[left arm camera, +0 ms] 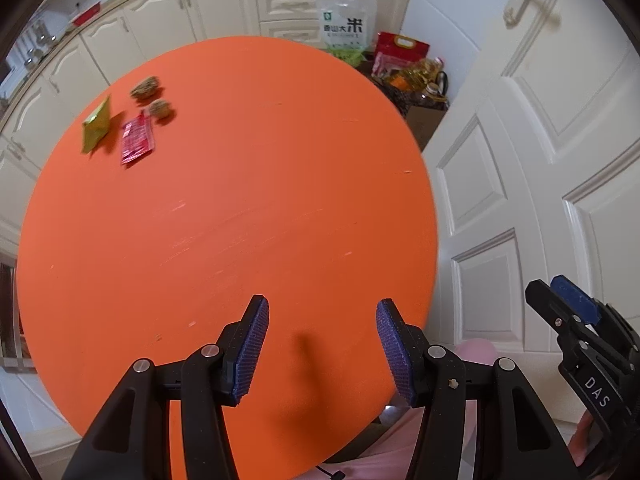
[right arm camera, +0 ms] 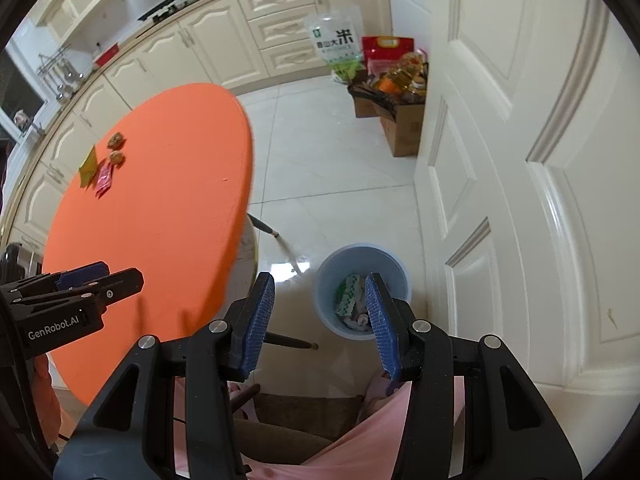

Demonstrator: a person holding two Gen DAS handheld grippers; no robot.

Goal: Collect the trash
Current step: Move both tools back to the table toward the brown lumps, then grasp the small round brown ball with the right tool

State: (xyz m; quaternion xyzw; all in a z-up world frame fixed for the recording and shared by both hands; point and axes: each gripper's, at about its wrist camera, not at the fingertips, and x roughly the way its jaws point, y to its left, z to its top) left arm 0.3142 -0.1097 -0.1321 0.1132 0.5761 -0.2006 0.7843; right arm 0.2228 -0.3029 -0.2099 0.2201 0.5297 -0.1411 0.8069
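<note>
Desk: the round orange desk [left arm camera: 240,208] fills most of the left wrist view and is bare except for a small cluster of litter at its far left edge; in the right wrist view it lies to the left, with tiled floor beside it.
Bin: a pale blue bin [right arm camera: 362,268] stands on the floor near the white door, off the desk's right side, and already holds some wrappers and scraps.
Right gripper: the right gripper [right arm camera: 320,312] hangs above the bin, jaws spread wide and nothing between the pads.
Left gripper: the left gripper [left arm camera: 322,340] hovers over the near edge of the desk, released as well, its blue pads apart and empty.
Trash left: a yellow-green packet [left arm camera: 96,126] and a red sachet [left arm camera: 137,140] lie side by side, with two brown crumpled lumps [left arm camera: 146,87] just beyond them; all four are close together and well apart from both grippers.
Step in hand: judging by the empty jaws over the bin, this looks like the gap between one drop and the next pick.
Next move: a long reach across the desk to the cluster; the flat packet and sachet probably need a low, edge-on pinch, while the lumps should take a plain squeeze.
Risk: thin foil may slide on the smooth top instead of lifting.
</note>
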